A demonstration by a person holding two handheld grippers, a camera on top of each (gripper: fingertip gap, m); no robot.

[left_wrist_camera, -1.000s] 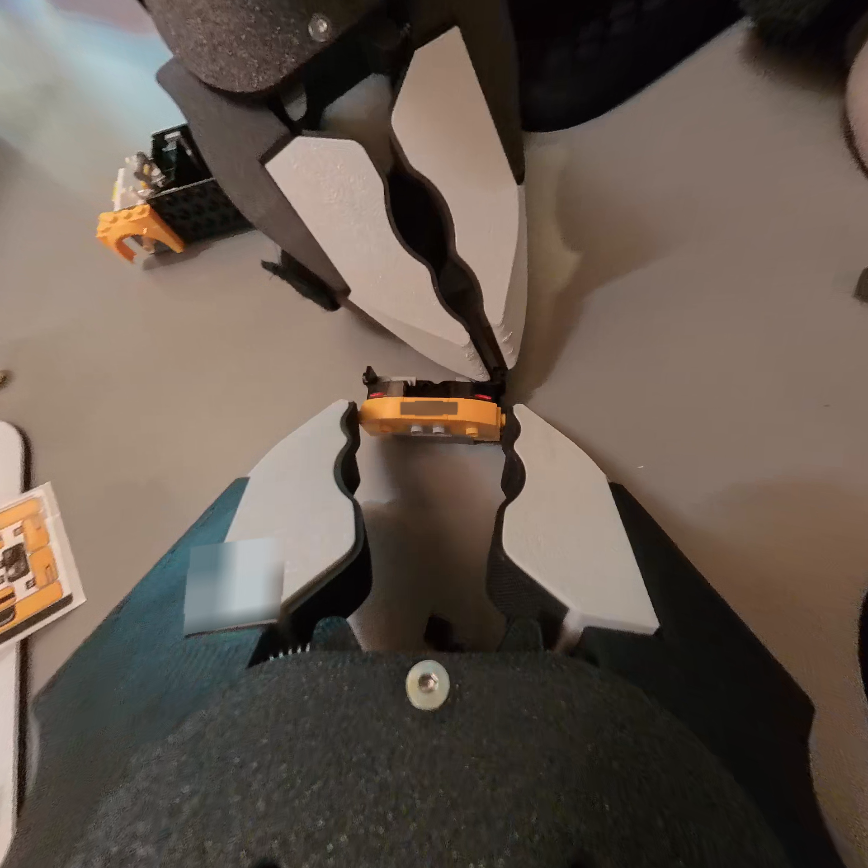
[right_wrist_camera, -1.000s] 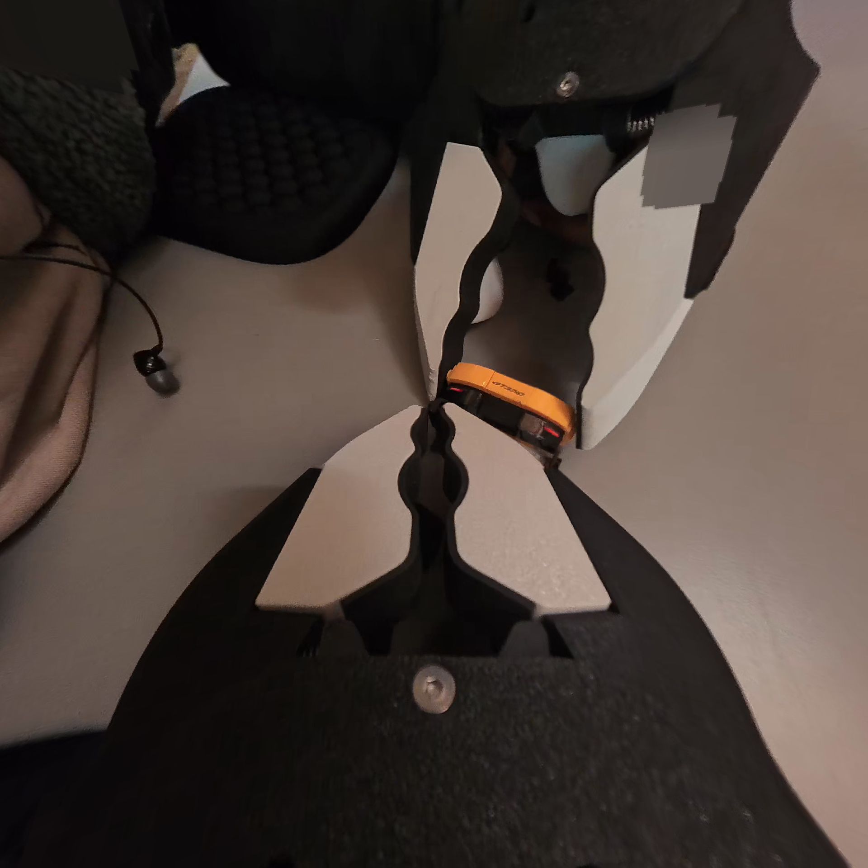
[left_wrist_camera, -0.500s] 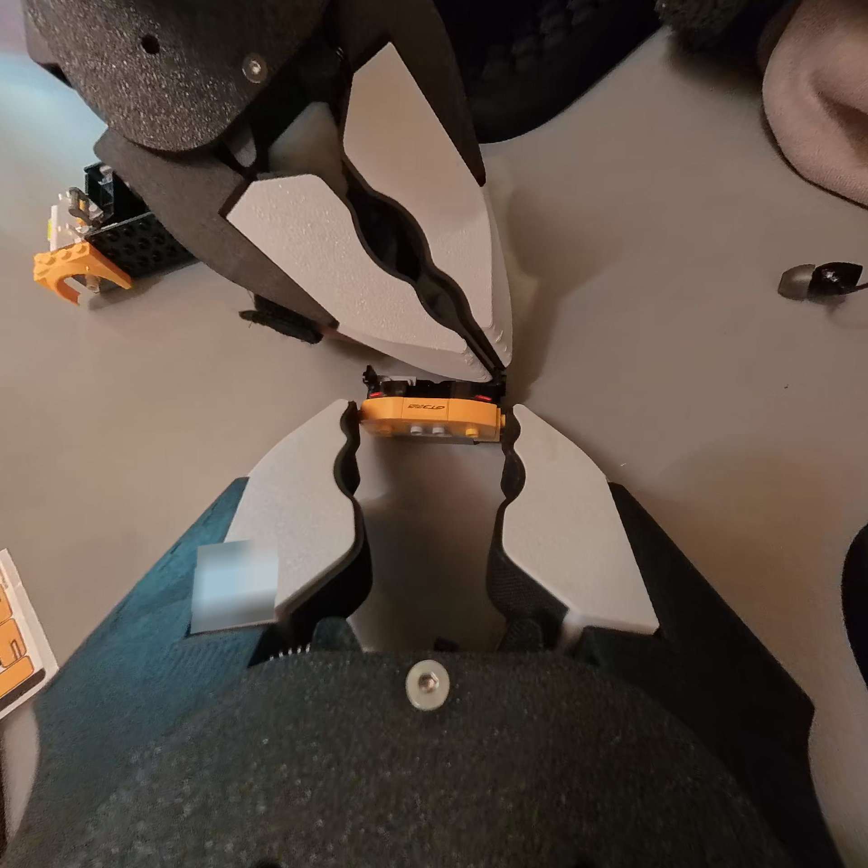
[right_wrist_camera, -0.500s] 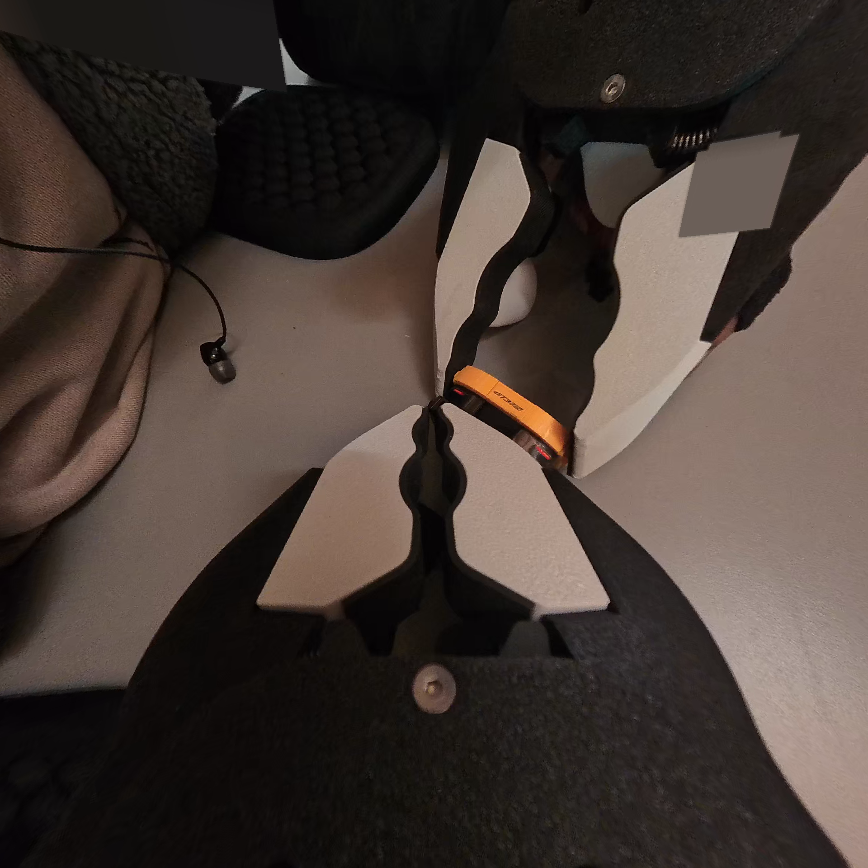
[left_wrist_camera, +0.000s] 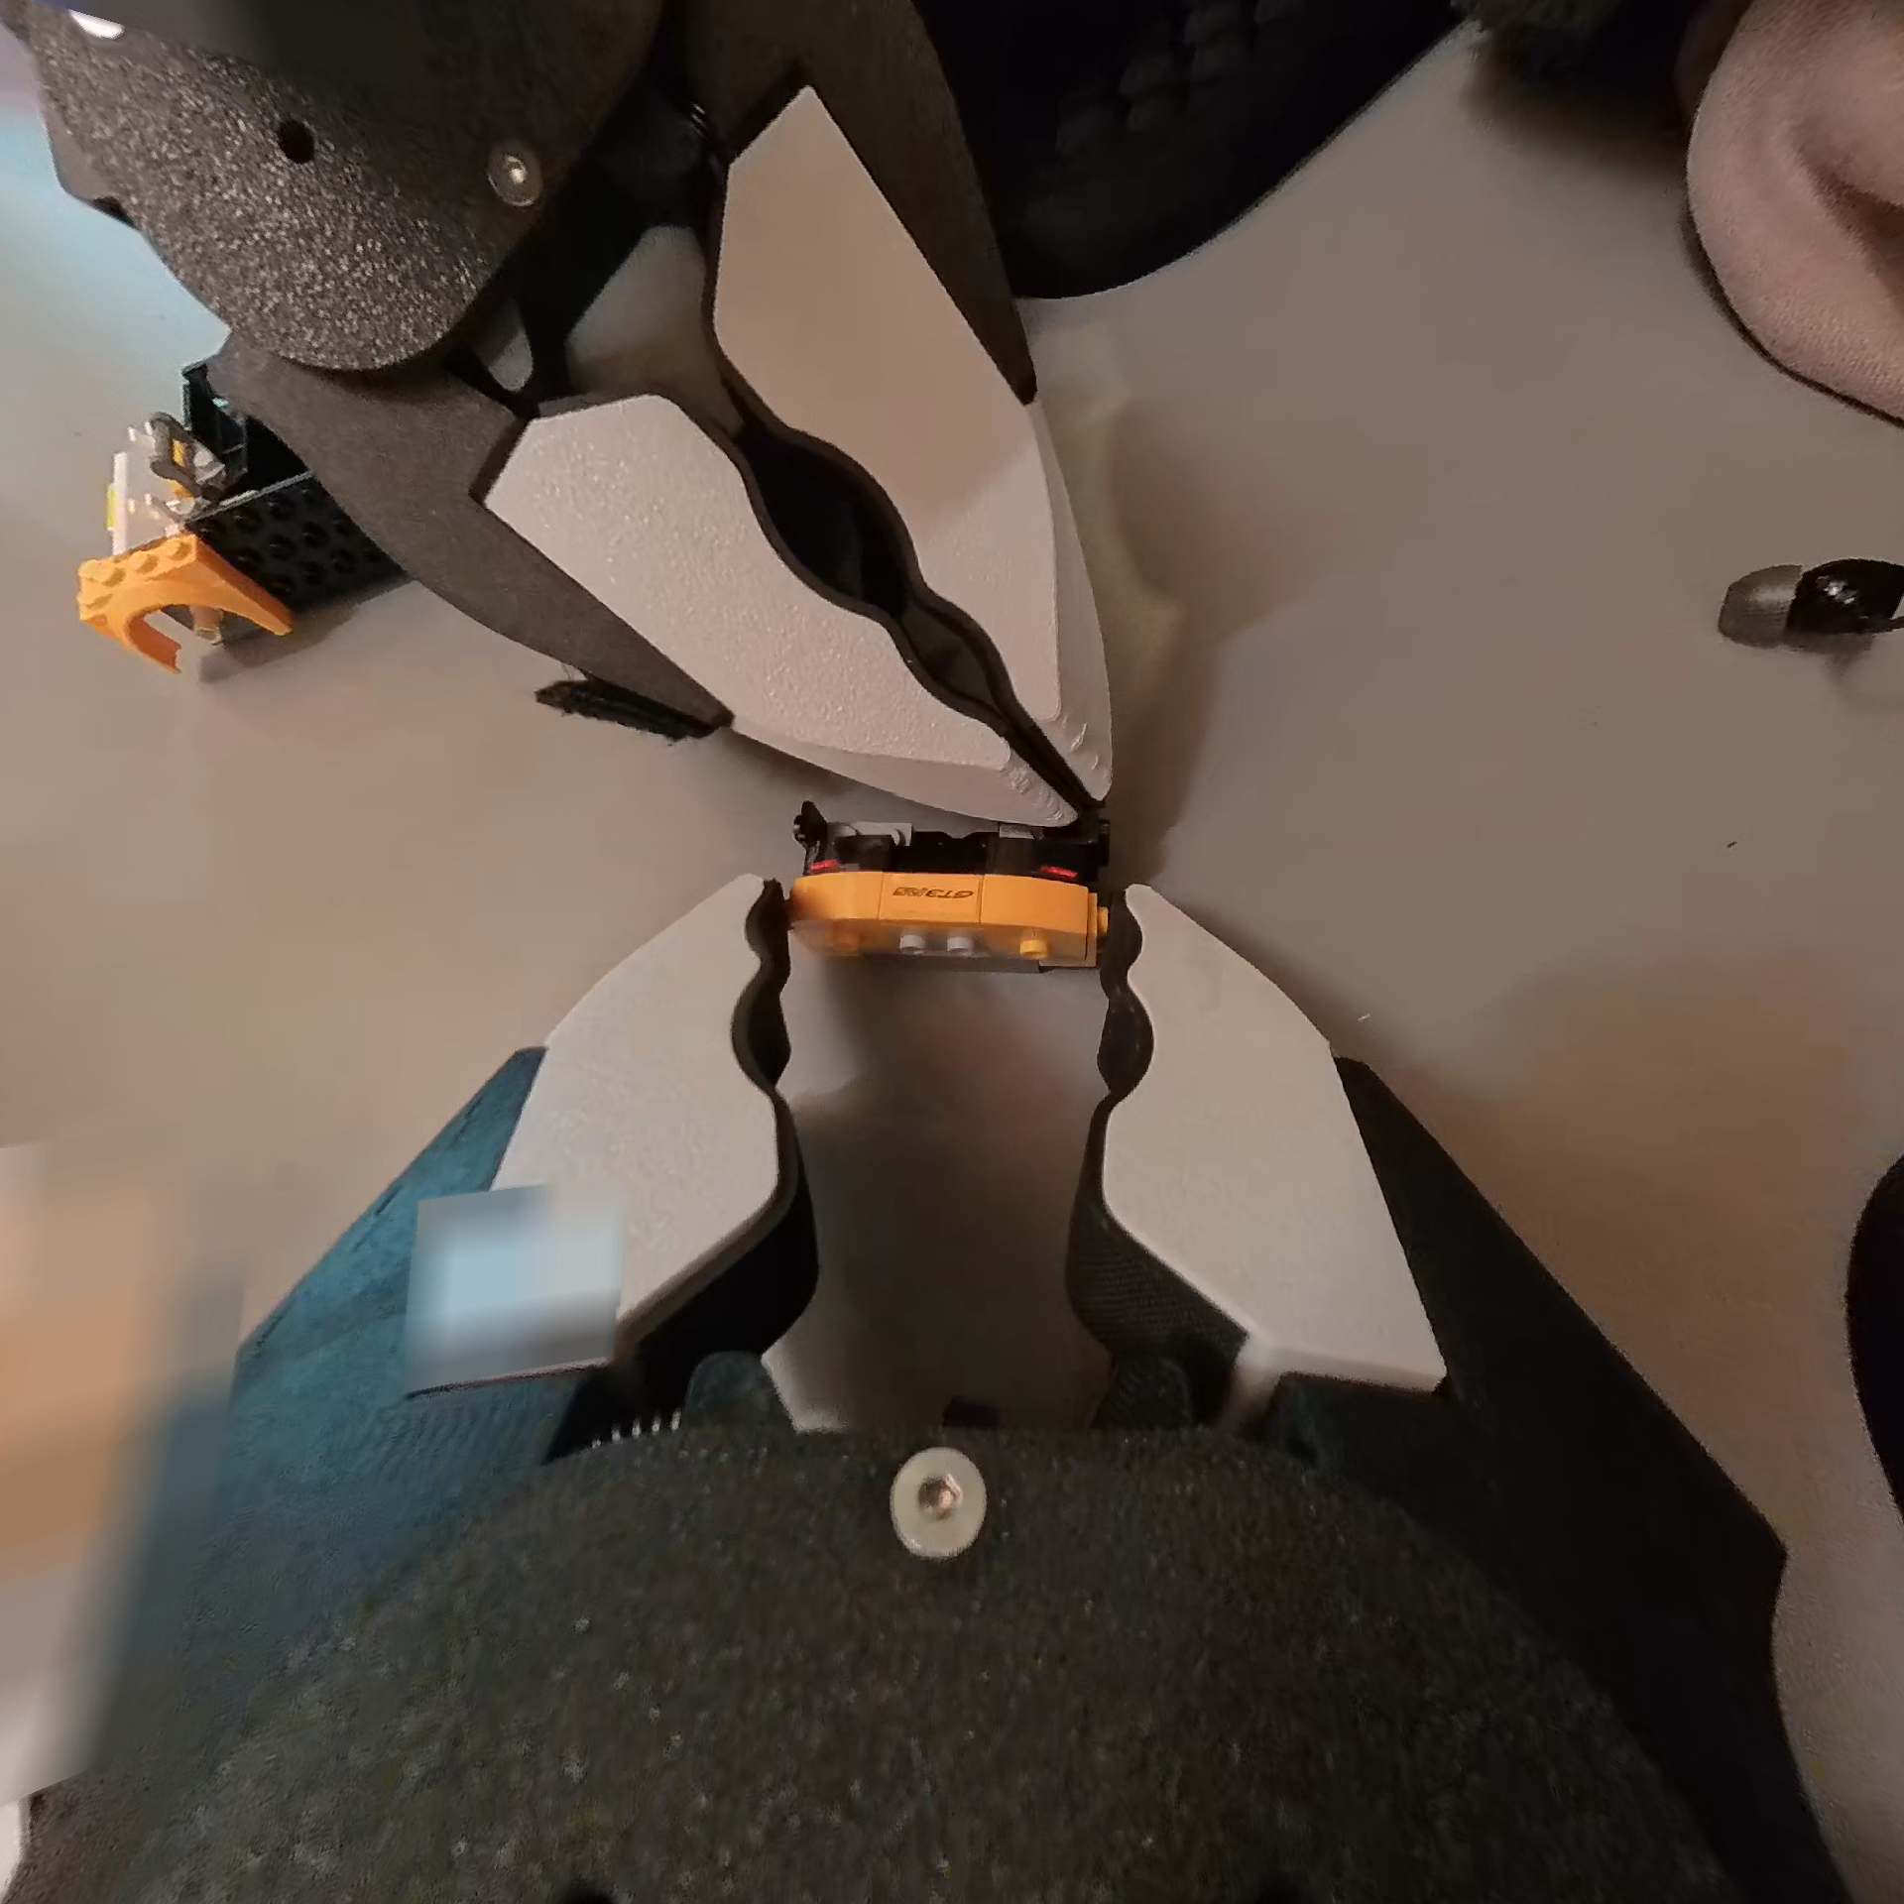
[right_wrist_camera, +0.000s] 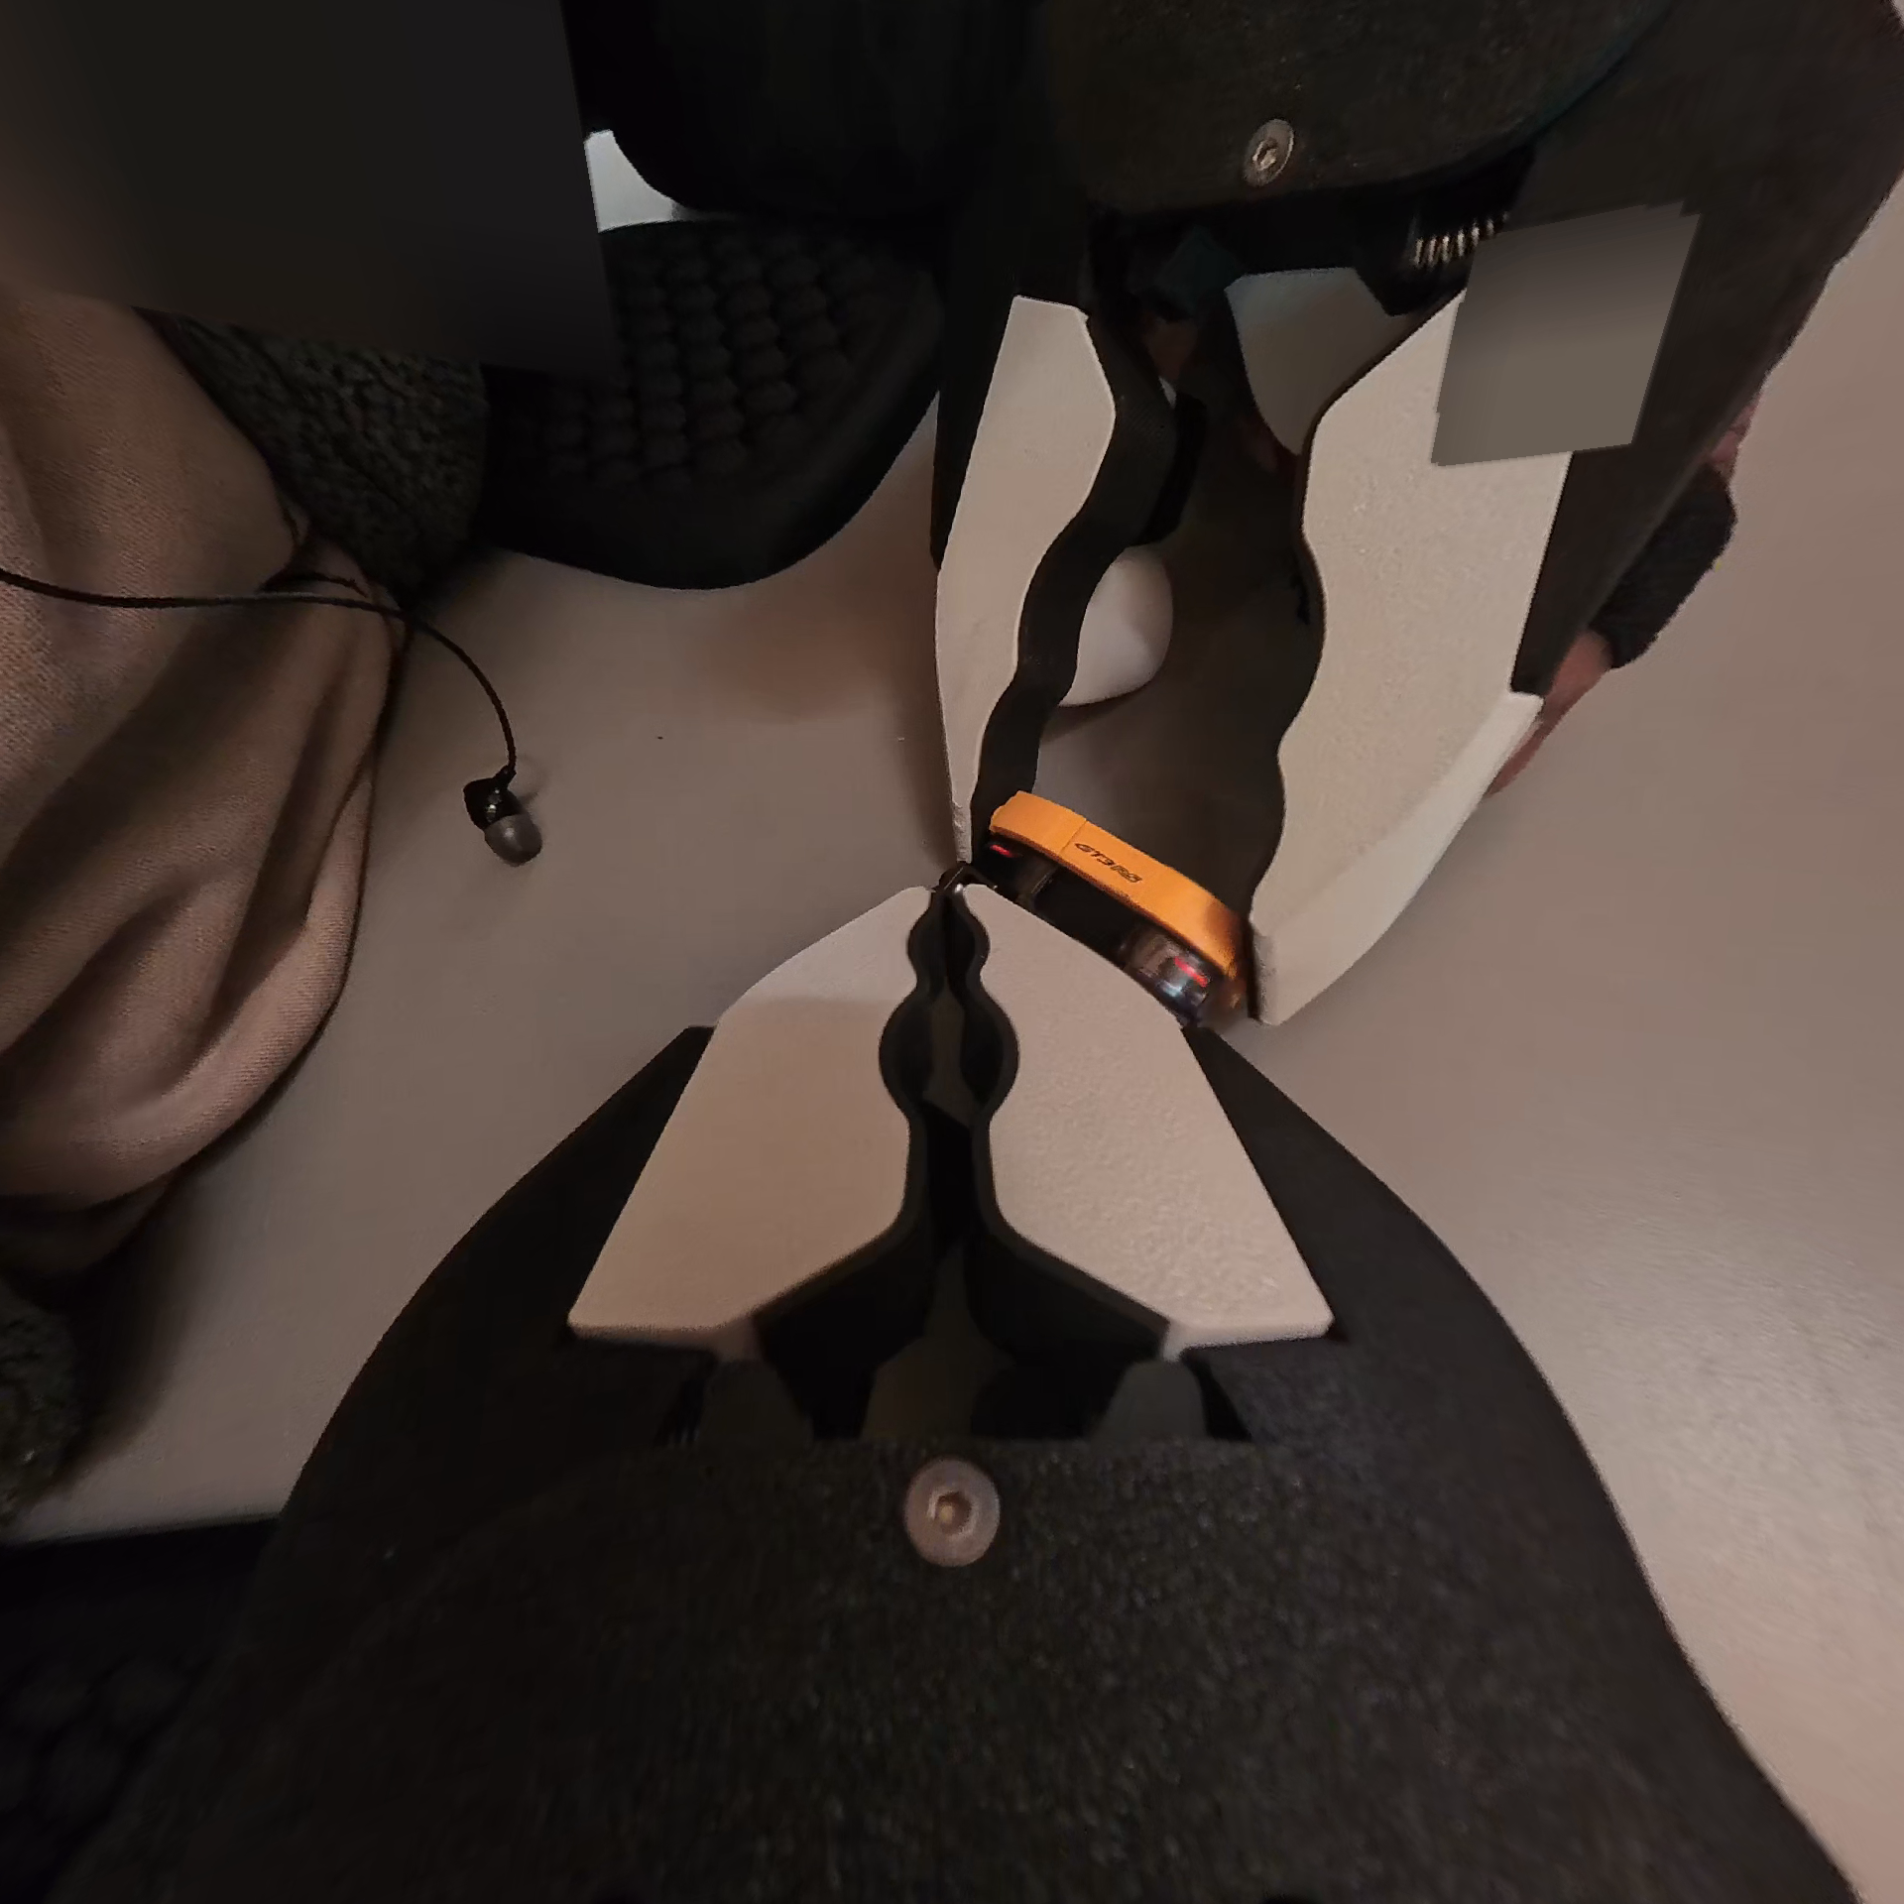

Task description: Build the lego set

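A small orange-and-black lego sub-assembly (left_wrist_camera: 943, 907) is clamped by its two ends between the fingertips of my left gripper (left_wrist_camera: 943, 919), just above the grey table (left_wrist_camera: 309, 876). My right gripper (left_wrist_camera: 1084, 806) comes in from the far side, shut, with its tips pinched on a small black part at the right end of the assembly. In the right wrist view my right gripper (right_wrist_camera: 948, 891) is shut at the assembly's (right_wrist_camera: 1108, 874) left corner. There the left gripper (right_wrist_camera: 1118, 898) holds the assembly from above.
A partly built black lego body with an orange wheel arch (left_wrist_camera: 206, 556) stands at the far left. A small black piece (left_wrist_camera: 618, 706) lies near it. An earbud on a thin wire (left_wrist_camera: 1772, 618) (right_wrist_camera: 505, 824), a beige cloth (right_wrist_camera: 155, 824) and a black mesh object (right_wrist_camera: 721, 412) lie beyond. About 15 centimetres separates my left fingertips from the black mesh object (right_wrist_camera: 721, 412).
Both grippers have stayed on the assembly with the same grip. The pair has shifted over the table, so the earbud came into the left wrist view and the sticker sheet slid out.
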